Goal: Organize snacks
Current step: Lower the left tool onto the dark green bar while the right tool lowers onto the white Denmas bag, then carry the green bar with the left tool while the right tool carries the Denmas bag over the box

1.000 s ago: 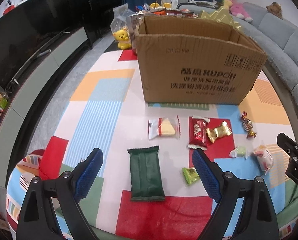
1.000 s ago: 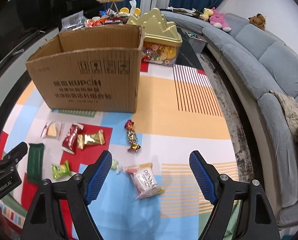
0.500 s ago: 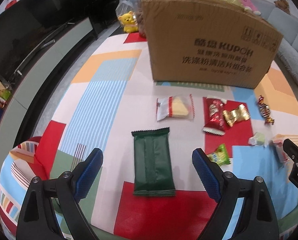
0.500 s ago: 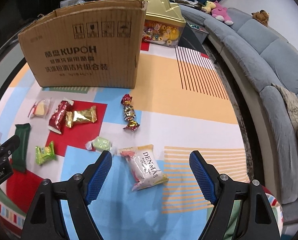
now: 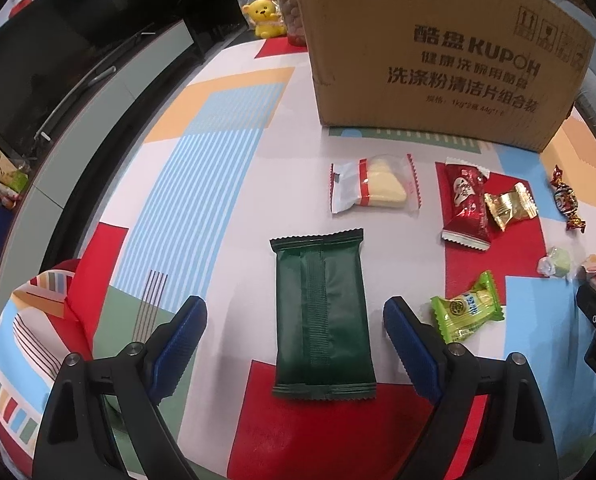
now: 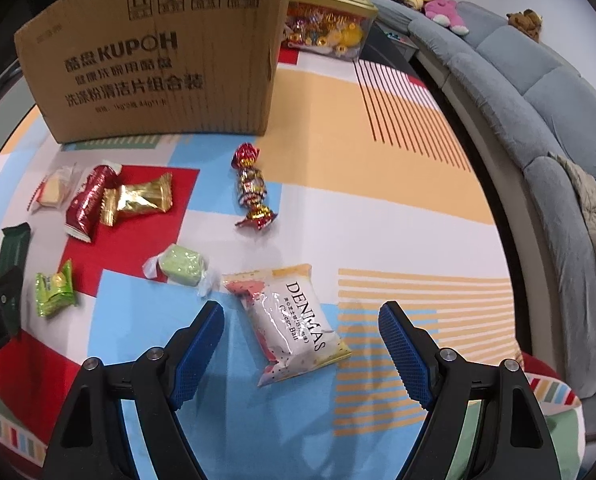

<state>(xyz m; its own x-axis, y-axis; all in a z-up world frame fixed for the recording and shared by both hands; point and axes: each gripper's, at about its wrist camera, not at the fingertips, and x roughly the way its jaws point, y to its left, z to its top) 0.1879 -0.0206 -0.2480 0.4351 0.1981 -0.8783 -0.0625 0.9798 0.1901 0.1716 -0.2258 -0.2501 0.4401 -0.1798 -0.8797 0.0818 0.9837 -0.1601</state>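
Eight wrapped snacks (image 6: 296, 322) lie on the patterned mat (image 6: 377, 128), beside one cardboard box (image 5: 437, 48) and two hand-held grippers (image 5: 296, 320).

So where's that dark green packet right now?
The dark green packet lies flat on the patterned mat, centred between the open left gripper, with the light green candy to its right.

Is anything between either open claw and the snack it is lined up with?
Nothing visible. The left claw straddles the dark green packet with bare cloth either side; the right claw frames the white DENMAS pouch likewise. The green candy lies just outside the left claw.
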